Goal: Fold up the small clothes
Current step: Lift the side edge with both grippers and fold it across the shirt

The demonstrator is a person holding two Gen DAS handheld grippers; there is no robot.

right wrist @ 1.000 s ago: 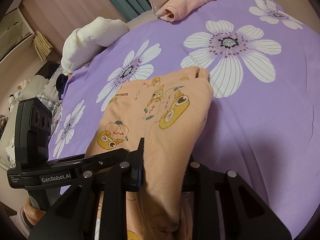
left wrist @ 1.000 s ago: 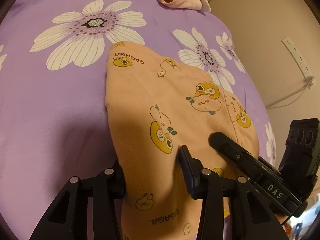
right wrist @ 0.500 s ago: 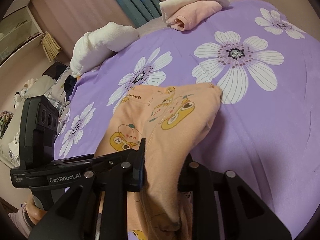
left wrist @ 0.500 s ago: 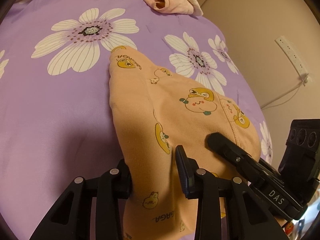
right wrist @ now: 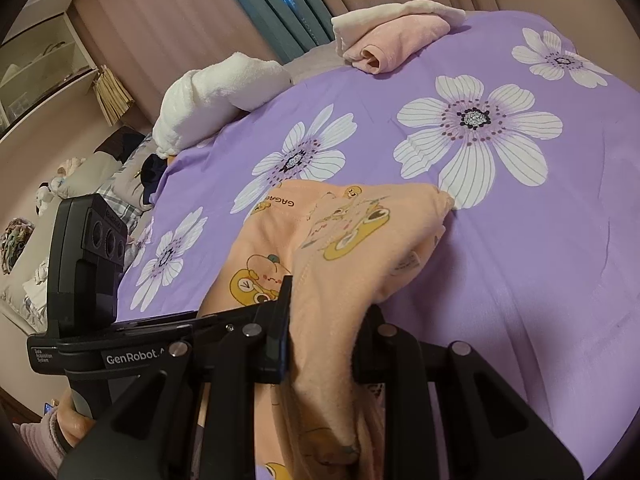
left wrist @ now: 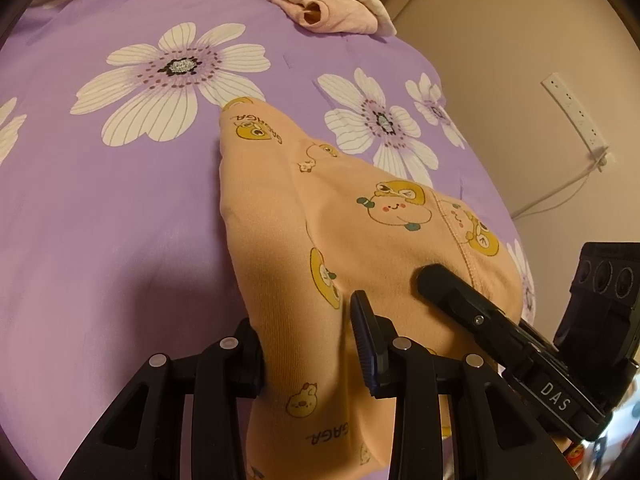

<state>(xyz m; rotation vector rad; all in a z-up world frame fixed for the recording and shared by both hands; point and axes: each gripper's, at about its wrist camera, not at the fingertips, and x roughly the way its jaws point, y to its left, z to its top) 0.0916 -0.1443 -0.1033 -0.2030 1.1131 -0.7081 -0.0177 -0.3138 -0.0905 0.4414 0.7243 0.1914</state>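
A small peach garment [left wrist: 320,208] printed with yellow cartoon figures lies partly on the purple flowered bedspread [left wrist: 100,220]. My left gripper [left wrist: 308,340] is shut on its near left edge and holds it up. My right gripper [right wrist: 326,328] is shut on the near right edge of the same garment [right wrist: 340,240], which drapes over and between its jaws. The garment's far end rests on the bed. The right gripper also shows in the left wrist view [left wrist: 480,316], beside the left one.
A folded pink and cream pile of clothes [right wrist: 396,36] lies at the far edge of the bed. A white fluffy pillow [right wrist: 216,96] sits at the far left. A wall with a socket strip [left wrist: 576,116] is on the right.
Both grippers have lifted and pulled back toward me with the garment, so more of it hangs off the bed and its far end has slid nearer.
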